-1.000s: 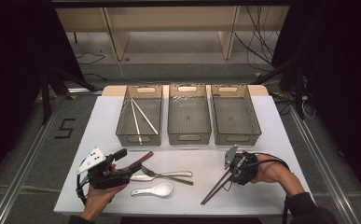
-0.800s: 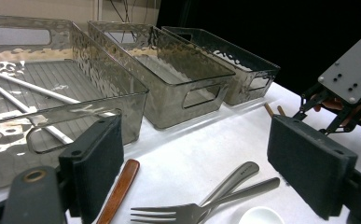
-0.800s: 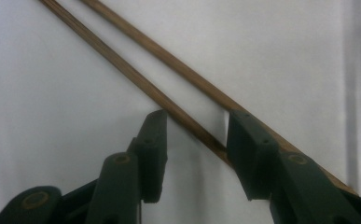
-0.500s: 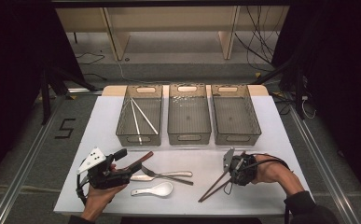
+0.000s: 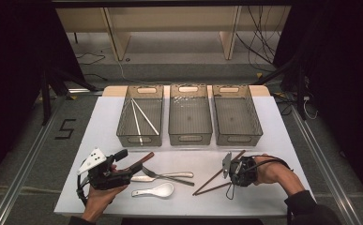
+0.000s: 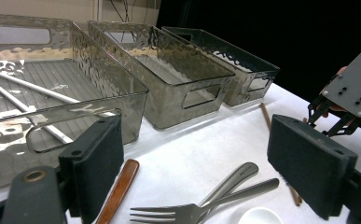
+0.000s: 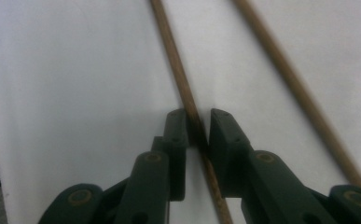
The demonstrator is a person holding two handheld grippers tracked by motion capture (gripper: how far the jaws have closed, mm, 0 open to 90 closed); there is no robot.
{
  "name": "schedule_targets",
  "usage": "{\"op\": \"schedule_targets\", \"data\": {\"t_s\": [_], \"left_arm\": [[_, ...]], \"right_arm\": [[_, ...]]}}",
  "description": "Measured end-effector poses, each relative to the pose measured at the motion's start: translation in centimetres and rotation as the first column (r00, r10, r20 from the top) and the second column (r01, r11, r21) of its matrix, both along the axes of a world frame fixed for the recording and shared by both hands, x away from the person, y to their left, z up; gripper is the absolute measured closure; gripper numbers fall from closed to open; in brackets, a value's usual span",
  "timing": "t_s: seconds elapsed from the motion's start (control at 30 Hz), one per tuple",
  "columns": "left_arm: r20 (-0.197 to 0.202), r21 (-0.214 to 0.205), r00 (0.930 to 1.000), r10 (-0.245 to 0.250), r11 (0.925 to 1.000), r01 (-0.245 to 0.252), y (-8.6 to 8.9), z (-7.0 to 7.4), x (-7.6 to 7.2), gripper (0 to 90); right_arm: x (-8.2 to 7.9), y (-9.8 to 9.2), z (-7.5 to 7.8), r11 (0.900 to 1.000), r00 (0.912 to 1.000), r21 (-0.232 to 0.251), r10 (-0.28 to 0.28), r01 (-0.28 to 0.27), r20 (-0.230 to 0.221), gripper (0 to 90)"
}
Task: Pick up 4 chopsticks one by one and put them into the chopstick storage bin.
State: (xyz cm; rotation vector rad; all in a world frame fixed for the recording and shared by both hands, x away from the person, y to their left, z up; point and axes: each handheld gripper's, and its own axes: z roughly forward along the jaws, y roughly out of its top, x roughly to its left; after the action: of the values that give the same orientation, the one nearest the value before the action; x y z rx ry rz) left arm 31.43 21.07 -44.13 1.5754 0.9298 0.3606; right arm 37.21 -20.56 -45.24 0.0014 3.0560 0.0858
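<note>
Two brown chopsticks [image 5: 213, 180] lie crossed on the white table at the front right. My right gripper [image 5: 230, 175] points down onto them. In the right gripper view one chopstick [image 7: 183, 79] runs between the pads, which have just been closing. A thin dark gap still shows beside it, and the second chopstick [image 7: 295, 88] lies to the right. My left gripper [image 5: 133, 161] rests at the front left, wide open [image 6: 201, 168] and empty. It faces a fork [image 6: 178, 214] and a brown-handled utensil [image 6: 120, 189].
Three grey see-through bins stand in a row at the back: the left bin [image 5: 123, 136] holds white chopsticks [image 5: 144, 116], then the middle bin [image 5: 190, 138] and the right bin [image 5: 238, 138]. A metal spoon [image 5: 179, 174] and a white soup spoon [image 5: 155, 191] lie near the fork [image 5: 162, 175].
The right hand has edged slightly over the brown chopsticks, and one chopstick has shifted a little. The left hand has stayed put.
</note>
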Motion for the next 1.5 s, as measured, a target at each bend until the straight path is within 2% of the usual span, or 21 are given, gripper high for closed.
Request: {"op": "schedule_targets", "data": {"t_s": [0.27, 0.43, 0.57, 0.63, 0.77, 0.9, 1.03, 1.23, 1.5], "left_arm": [[-0.001, -0.001, 1.0, 0.0, 1.0, 0.0, 0.0, 0.0, 0.0, 18.1], [-0.001, 0.0, 1.0, 0.0, 1.0, 0.0, 0.0, 0.0, 0.0, 18.1], [-0.002, -0.001, 1.0, 0.0, 1.0, 0.0, 0.0, 0.0, 0.0, 18.1], [-0.001, 0.0, 1.0, 0.0, 1.0, 0.0, 0.0, 0.0, 0.0, 18.1], [-0.001, 0.0, 1.0, 0.0, 1.0, 0.0, 0.0, 0.0, 0.0, 18.1], [-0.001, 0.0, 1.0, 0.0, 1.0, 0.0, 0.0, 0.0, 0.0, 18.1], [-0.001, 0.002, 1.0, 0.0, 1.0, 0.0, 0.0, 0.0, 0.0, 18.1], [0.0, 0.0, 1.0, 0.001, 1.0, -0.001, 0.0, 0.0, 0.0, 18.1], [0.0, 0.001, 1.0, 0.0, 1.0, 0.0, 0.0, 0.0, 0.0, 18.1]], "right_arm": [[-0.2, 0.1, 0.0, 0.9986, 0.9985, -0.02, 0.049, -0.049, -0.023, 84.0], [-0.3, 0.0, 0.1, 0.9985, 0.9981, -0.024, 0.049, -0.05, -0.038, 85.5], [-0.2, -0.4, 0.5, 0.9994, 0.9985, 0.005, 0.034, -0.034, -0.042, 85.8], [-0.2, -0.5, 0.7, 0.9988, 0.9978, 0.02, 0.045, -0.044, -0.048, 85.8], [-0.3, -0.5, 1.0, 0.9984, 0.9969, 0.023, 0.052, -0.051, -0.06, 85.9], [-0.3, -0.6, 1.3, 0.9981, 0.9976, 0.035, 0.052, -0.051, -0.045, 85.9], [0.1, -0.5, 2.2, 0.9967, 0.9995, 0.078, 0.022, -0.02, -0.023, 85.9], [0.8, 0.2, 3.1, 0.9895, 0.9995, 0.141, -0.032, 0.032, 0.0, 85.9], [1.8, 1.3, 4.7, 0.9708, 0.9959, 0.226, -0.088, 0.081, 0.02, 85.9]]}}
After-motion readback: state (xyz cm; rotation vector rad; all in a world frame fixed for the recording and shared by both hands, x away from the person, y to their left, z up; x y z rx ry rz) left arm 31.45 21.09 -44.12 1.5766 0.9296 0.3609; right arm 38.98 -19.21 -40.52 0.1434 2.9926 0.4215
